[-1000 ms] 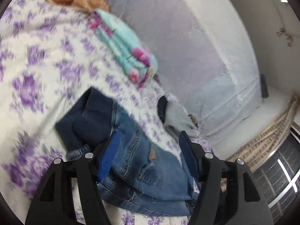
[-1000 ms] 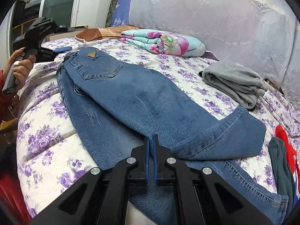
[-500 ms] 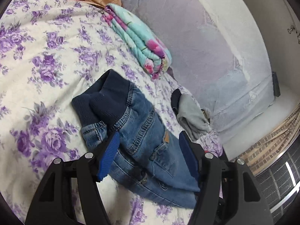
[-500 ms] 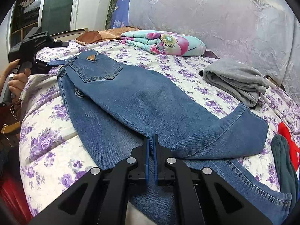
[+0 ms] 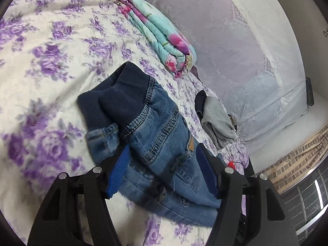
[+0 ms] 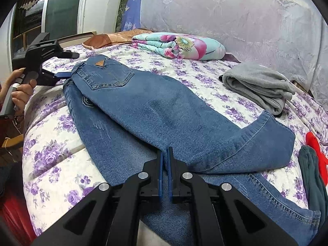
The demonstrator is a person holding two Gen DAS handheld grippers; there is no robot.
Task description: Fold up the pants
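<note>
Blue jeans lie on the floral bedspread, one leg folded over the other. The navy ribbed waistband faces the left gripper. My left gripper is open, its blue-padded fingers straddling the jeans' waist just above the denim. It also shows in the right wrist view at the waistband, held by a hand. My right gripper is shut, its tips over the jeans' legs near the front; whether it pinches denim is hidden.
A folded floral blanket and a brown cushion lie at the back. Folded grey clothes sit to the right, with dark green and red garments at the right edge. A lace-covered headboard stands behind.
The left gripper has shifted over the waistband, now closer to it and still open. The right gripper stays shut in place over the legs.
</note>
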